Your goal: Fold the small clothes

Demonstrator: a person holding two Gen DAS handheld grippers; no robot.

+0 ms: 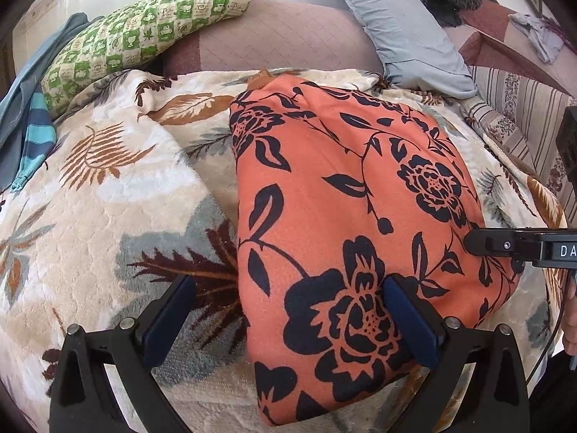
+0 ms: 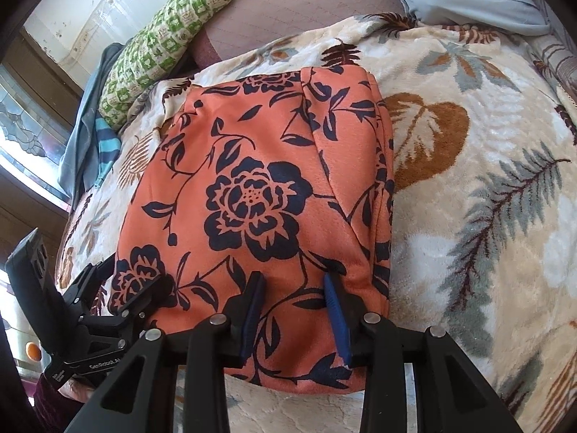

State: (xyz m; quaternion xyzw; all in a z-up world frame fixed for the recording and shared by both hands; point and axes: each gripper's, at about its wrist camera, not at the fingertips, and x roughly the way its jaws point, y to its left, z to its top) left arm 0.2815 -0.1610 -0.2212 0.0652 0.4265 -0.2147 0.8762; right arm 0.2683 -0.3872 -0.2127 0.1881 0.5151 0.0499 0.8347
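Note:
An orange garment with a black flower print lies folded into a flat oblong on the leaf-patterned blanket. My left gripper stands wide open over its near left edge, one finger above the blanket and the other resting on the cloth. My right gripper sits partly open on the garment's near edge. The cloth between its blue pads lies flat and unpinched. In each wrist view the other gripper shows at the side: the right gripper and the left gripper.
A green checked pillow and a grey-blue pillow lie at the back of the bed. Blue striped clothes are heaped at the far left. A striped sheet runs along the right. A person's hand shows at the right edge.

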